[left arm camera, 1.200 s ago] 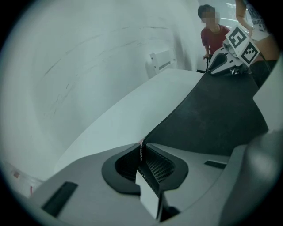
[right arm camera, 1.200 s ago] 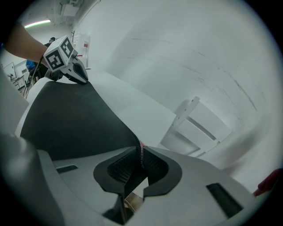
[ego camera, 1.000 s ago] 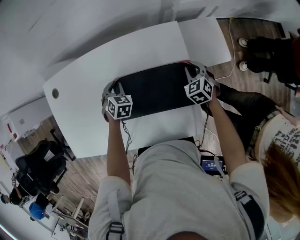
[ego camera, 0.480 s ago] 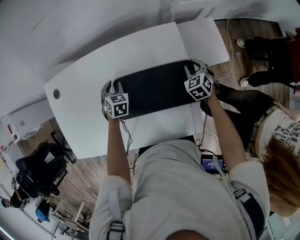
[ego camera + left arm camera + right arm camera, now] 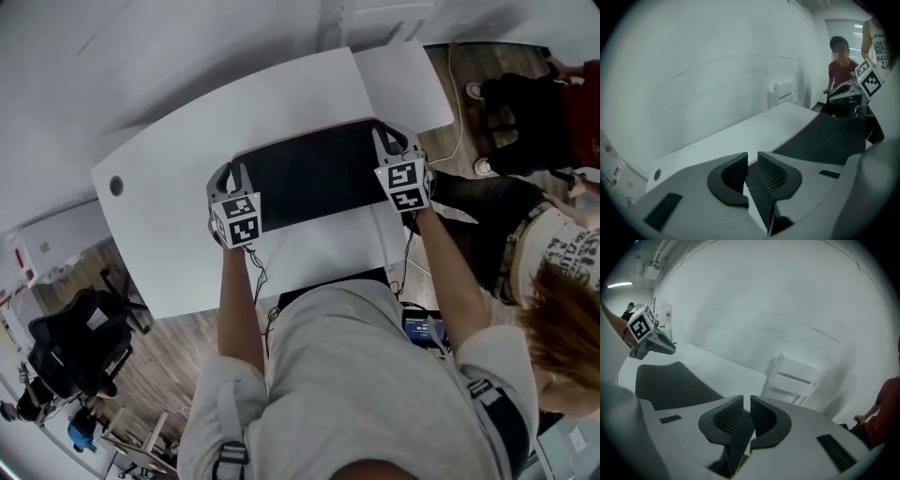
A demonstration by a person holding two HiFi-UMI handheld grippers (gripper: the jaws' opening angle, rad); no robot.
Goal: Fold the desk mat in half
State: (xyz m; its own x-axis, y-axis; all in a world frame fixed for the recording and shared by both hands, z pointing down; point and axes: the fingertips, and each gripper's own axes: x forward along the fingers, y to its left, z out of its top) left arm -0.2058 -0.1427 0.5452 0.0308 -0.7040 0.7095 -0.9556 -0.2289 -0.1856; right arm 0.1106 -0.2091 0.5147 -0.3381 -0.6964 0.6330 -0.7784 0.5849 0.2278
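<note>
Claws (image 5: pixel 228 171) (image 5: pixel 391 137) just closed, seemingly gripping mat (image 5: pixel 309 178).

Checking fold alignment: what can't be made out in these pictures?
Head view: the desk mat's near corners are covered by the left gripper and right gripper; both grippers' jaws have just been closing, mat between them.
Right gripper view: the mat's near edge is cut off by the gripper's own body.
Left gripper view: the mat's right end, behind the right gripper.

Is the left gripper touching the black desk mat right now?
Touching. The left gripper view shows the edge of the flat black desk mat running up between the jaws of the left gripper, which have just been closing, with the pads pinching it.
</note>
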